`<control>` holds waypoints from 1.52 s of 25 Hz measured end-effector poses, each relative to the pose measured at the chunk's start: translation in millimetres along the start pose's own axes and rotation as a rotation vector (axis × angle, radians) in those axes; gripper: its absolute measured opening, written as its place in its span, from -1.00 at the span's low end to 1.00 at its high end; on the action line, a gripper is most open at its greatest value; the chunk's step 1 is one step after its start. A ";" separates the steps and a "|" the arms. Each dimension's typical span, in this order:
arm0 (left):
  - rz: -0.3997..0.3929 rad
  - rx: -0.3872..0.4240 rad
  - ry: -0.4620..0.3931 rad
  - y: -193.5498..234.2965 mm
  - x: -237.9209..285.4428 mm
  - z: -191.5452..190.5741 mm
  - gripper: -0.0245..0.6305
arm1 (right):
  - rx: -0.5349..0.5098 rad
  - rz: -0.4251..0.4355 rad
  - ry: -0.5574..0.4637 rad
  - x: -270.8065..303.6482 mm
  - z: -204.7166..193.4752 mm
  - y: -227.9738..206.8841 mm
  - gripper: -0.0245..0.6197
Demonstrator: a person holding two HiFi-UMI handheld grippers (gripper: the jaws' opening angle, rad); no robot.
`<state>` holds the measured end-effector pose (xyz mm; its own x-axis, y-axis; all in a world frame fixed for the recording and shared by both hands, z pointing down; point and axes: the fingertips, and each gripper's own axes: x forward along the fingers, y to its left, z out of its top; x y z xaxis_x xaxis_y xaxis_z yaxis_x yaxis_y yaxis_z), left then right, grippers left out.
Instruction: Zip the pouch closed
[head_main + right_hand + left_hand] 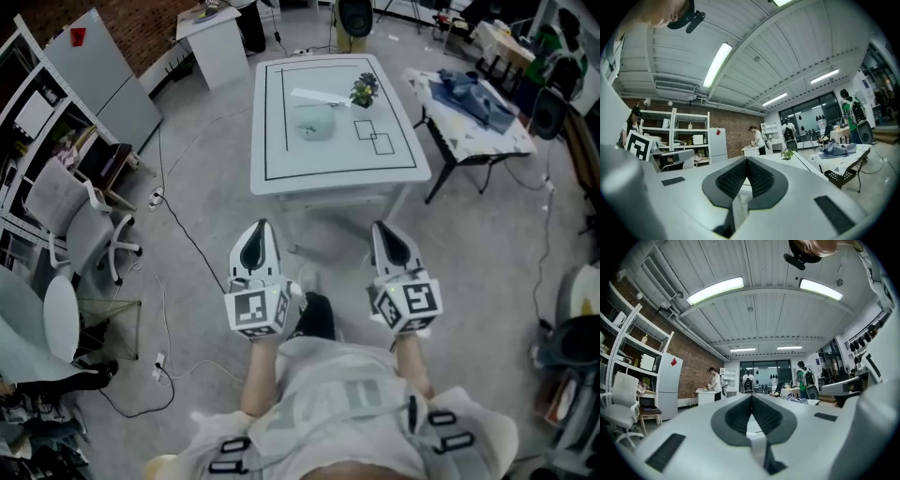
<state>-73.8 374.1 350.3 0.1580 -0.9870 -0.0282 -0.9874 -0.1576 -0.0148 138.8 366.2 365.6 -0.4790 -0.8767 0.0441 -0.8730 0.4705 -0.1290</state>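
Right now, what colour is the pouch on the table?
Pale mint green; the pouch shows best in the head view, lying on the white table.

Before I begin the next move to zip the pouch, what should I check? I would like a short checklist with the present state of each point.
1. Left gripper empty: ok, jaws together on nothing.
2. Right gripper empty: ok, the same.
3. Pouch in sight on the table: ok.
4. Pouch within reach: not ok, both grippers are over the floor, short of the table.
5. How far the pouch is zipped: cannot tell, too small.
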 end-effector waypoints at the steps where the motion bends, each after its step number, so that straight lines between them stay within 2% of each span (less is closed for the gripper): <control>1: -0.011 0.003 -0.007 -1.8 7.9 -0.6 -0.91 | 0.001 0.004 0.006 6.2 -2.0 -1.8 -0.90; 7: -0.064 0.003 -0.059 7.6 83.2 4.7 -0.91 | -0.032 0.036 -0.004 68.3 11.0 -13.3 -0.90; 12: -0.073 -0.020 -0.034 31.3 157.4 -0.1 -0.91 | -0.059 0.039 -0.008 137.8 24.5 -30.1 -0.90; 18: -0.092 -0.024 0.015 58.0 255.2 -8.4 -0.91 | -0.068 0.006 0.023 230.4 35.3 -62.5 -0.90; 21: -0.102 -0.008 0.018 74.0 302.4 -7.2 -0.91 | -0.068 -0.011 0.034 278.7 41.7 -77.7 -0.90; 24: -0.130 -0.029 0.029 87.5 348.4 -7.5 -0.91 | -0.056 -0.025 0.043 327.1 45.2 -92.2 -0.90; 29: -0.170 -0.027 0.015 110.4 415.2 -8.5 -0.91 | -0.057 -0.062 0.070 396.0 37.6 -115.1 -0.90; 38: -0.223 -0.028 0.039 133.8 500.0 -20.5 -0.91 | -0.016 -0.141 0.130 465.5 20.7 -147.2 -0.90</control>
<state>-127.1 -141.1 354.7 0.3722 -0.9281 0.0114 -0.9281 -0.3721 0.0110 46.2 -113.3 384.6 -0.3585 -0.9144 0.1881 -0.9332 0.3461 -0.0964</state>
